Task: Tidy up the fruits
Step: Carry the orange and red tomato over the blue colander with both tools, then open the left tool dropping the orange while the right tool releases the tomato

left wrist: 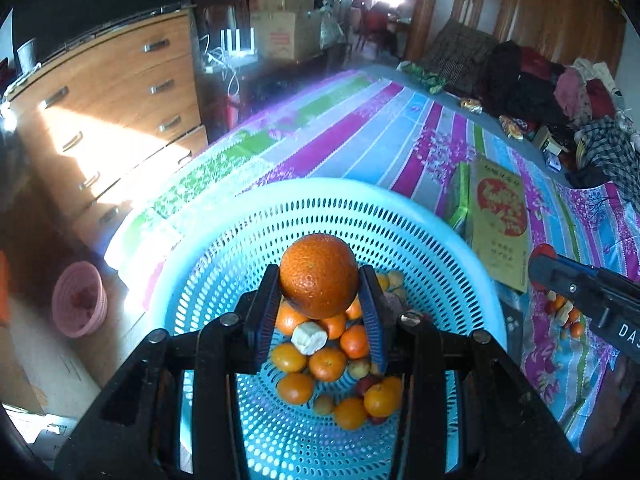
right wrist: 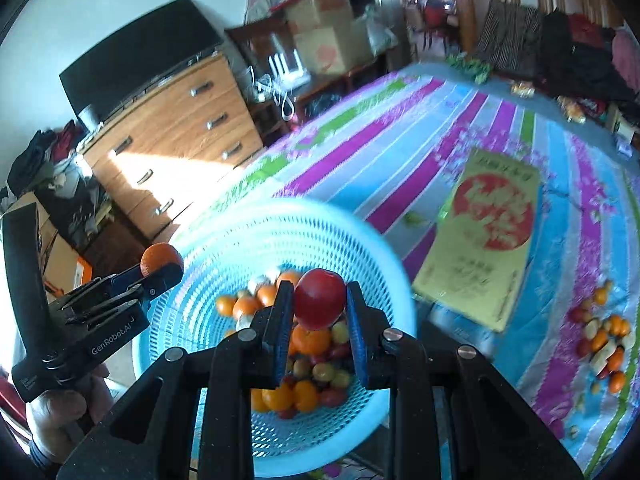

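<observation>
My left gripper (left wrist: 319, 280) is shut on a large orange (left wrist: 319, 276) and holds it above the light blue perforated basket (left wrist: 240, 232). The basket holds several small oranges (left wrist: 328, 364), a banana piece (left wrist: 309, 338) and other small fruit. My right gripper (right wrist: 320, 302) is shut on a red fruit (right wrist: 320, 298) above the same basket (right wrist: 224, 248). The left gripper with its orange (right wrist: 159, 258) shows at the left of the right wrist view. A loose pile of small fruit (right wrist: 604, 340) lies on the striped bedspread at the right.
A yellow and red flat box (right wrist: 492, 232) lies on the striped bedspread (right wrist: 400, 152) beyond the basket. A wooden chest of drawers (left wrist: 112, 120) stands at the left. A pink basket (left wrist: 80, 300) sits on the floor. Clothes (left wrist: 560, 92) are piled at the far right.
</observation>
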A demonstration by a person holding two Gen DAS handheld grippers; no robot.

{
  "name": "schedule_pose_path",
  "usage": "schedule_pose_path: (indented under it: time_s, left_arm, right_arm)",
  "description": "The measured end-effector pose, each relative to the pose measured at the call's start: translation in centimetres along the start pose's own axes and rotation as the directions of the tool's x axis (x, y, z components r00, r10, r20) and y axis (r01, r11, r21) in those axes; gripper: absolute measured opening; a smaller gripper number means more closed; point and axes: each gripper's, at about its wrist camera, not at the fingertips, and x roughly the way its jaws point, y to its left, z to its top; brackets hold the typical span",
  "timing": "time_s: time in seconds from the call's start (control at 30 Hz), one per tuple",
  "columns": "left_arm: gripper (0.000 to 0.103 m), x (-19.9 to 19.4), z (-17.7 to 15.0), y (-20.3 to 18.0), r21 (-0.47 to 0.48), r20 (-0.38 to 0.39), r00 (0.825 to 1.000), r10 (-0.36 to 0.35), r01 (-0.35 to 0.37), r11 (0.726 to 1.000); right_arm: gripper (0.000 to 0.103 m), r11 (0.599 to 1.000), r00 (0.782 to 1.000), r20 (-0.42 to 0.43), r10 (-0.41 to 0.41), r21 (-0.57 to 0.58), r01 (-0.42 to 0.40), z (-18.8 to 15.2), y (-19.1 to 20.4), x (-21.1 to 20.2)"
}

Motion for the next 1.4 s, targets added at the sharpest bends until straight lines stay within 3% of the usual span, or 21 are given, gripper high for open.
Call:
schedule_pose_path:
  time_s: [0.23, 1.17, 1.3, 1.33, 1.4]
  left_arm:
    - [0.039, 0.6, -0.5, 1.5, -0.014, -0.048, 0.999, -0.001, 0.0, 1.0]
    - [0.041, 2.6, -0.8, 2.0, -0.006, -0.104, 0.995, 0.006, -0.007, 1.0]
    - [0.041, 2.8, -0.8, 2.3, -0.012, -0.113, 0.994, 0.015, -0.016, 1.0]
    - [0.042, 2.8, -0.8, 2.3, -0.012, -0.112, 0.994, 0.017, -0.018, 1.0]
    - [0.061, 2.7, -0.6, 2.2, -0.013, -0.107, 0.994, 0.022, -0.023, 1.0]
  right_arm:
    - [0.029, 1.0, 0.999, -0.054, -0.005, 0.004, 0.006, -1.0, 0.5, 1.8]
    - [0.031, 1.0, 0.996, -0.086, -0.002, 0.01, 0.003, -1.2, 0.5, 3.4]
    - [0.055, 1.0, 0.997, -0.075, -0.001, 0.011, 0.002, -1.2, 0.5, 3.3]
    - [0.056, 1.0, 0.998, -0.069, -0.003, 0.008, 0.004, -1.1, 0.5, 3.2]
    - [0.056, 1.0, 0.998, -0.069, 0.003, 0.003, -0.003, -1.1, 0.6, 3.2]
